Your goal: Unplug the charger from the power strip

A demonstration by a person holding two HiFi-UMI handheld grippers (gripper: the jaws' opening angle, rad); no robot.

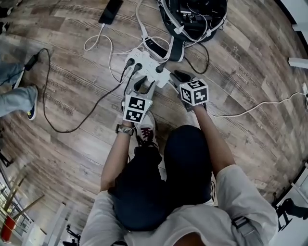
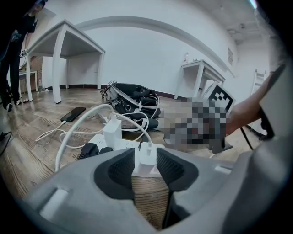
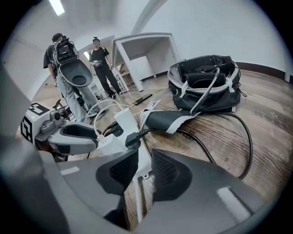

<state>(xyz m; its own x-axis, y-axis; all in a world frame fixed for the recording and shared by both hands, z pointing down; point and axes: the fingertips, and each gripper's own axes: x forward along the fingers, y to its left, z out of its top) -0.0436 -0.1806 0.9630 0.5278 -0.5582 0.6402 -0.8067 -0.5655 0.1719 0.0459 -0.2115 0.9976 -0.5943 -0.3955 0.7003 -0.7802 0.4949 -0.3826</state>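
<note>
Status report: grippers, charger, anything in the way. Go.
Left gripper open, jaws flanking white charger, charger plugged in. Right gripper open around power strip end. Black plug and its cable close alongside.

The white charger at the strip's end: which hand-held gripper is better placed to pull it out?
Left. The white charger stands between the open jaws of the left hand-held gripper; the right hand-held gripper straddles the end of the power strip.

Wood-plank floor (image 1: pixel 72 153), white walls (image 2: pixel 151 59), white tables (image 2: pixel 64 41), seemingly a ceiling light (image 3: pixel 57 7)
</note>
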